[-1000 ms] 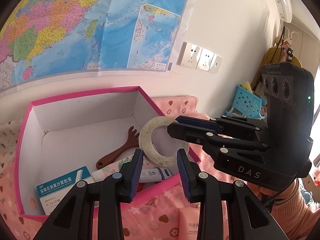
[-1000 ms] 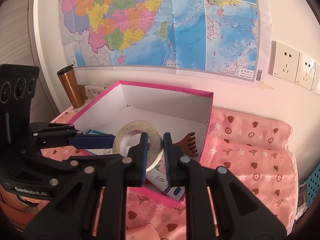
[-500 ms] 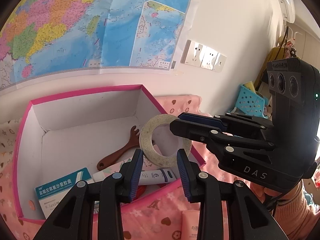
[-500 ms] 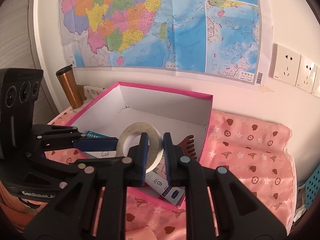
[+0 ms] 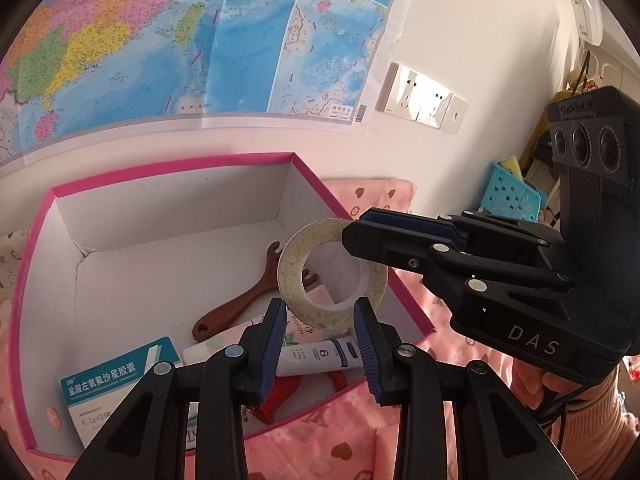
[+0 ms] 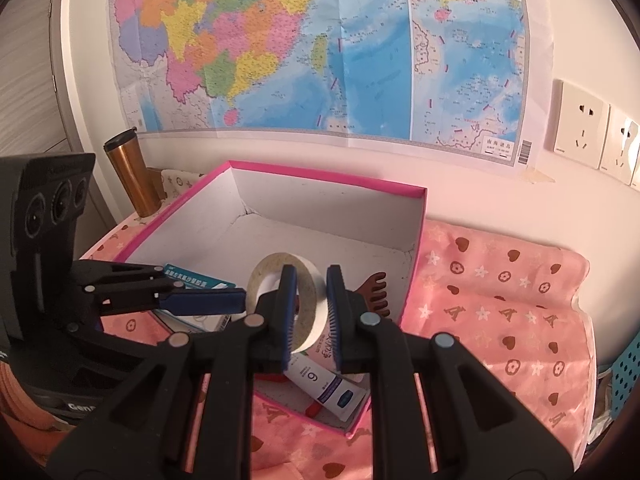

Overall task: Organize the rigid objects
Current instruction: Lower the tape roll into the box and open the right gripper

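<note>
Here my right tongs [image 6: 311,312] grip the tape roll [image 6: 306,300] across its band, one blue pad inside the ring and the other on its outer wall. The roll stands on edge in the air above the open pink box [image 6: 328,178], over the near right part of it. It is a flat wide ring with a large round hole; its face is a pale speckled beige, its outer wall off-white, and the inner core looks white and a little glossy. From my left wrist camera the tape roll [image 5: 296,292] faces me almost squarely, with the right tongs [image 5: 360,228] reaching in from the right and covering its upper right rim.

My left tongs [image 5: 320,336] hang open just below the roll, their blue pads well apart and touching nothing; in the right wrist view the left tongs [image 6: 216,300] point in from the left, beside the ring.

Inside the box lie a brown wooden back scratcher [image 5: 240,304], a white tube [image 5: 320,356] with a blue cap end, a teal and white medicine carton [image 5: 108,384] and something red [image 5: 276,396], partly hidden. The box sits on a pink cloth [image 6: 500,300] printed with hearts and stars. A copper-coloured flask [image 6: 130,172] stands by the wall under the map [image 6: 320,48].
</note>
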Available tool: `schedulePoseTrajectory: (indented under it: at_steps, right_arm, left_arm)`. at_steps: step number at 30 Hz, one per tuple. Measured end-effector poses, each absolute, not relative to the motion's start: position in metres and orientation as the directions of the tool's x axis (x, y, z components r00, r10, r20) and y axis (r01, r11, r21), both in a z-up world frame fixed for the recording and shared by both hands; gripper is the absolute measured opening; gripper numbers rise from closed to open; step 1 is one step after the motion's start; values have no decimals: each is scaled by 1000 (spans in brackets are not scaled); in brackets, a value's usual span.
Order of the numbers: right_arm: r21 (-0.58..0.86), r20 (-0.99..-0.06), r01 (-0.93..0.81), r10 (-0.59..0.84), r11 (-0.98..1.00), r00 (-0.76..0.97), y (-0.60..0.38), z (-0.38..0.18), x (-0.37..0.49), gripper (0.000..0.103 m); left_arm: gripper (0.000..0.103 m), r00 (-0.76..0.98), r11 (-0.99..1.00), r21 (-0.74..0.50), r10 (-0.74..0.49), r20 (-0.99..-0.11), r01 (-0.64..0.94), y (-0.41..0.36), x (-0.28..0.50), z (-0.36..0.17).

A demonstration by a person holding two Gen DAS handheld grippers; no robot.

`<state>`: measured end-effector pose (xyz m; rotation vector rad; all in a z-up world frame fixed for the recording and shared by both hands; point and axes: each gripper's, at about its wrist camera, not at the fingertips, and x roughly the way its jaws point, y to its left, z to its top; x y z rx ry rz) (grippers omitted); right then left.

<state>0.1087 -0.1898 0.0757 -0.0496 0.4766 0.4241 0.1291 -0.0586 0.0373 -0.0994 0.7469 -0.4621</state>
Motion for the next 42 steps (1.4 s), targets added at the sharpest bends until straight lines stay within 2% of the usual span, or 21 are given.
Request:
schedulePoseTrajectory:
  at_steps: [25,37,40,42]
  right_arm:
    - [52,-536,-375,343,925,771,-193,53,159,16]
    - [99,-527,-360,356,928,772,-209,47,135,17]
    - [119,-497,-370,378,921,781,-215,52,116,22]
    - [129,-469,-381,395,916,790,-218,56,100,32]
  left_arm:
    - [34,579,913,-263,-402,-709,311,-67,169,8]
    - [38,646,915,-225,-396,-653,335,-55,132,19]
    - [43,680,912,-217,-405,-611,348,-45,109,30]
    - [45,699,910,-219,-410,-586,351,-38,93,37]
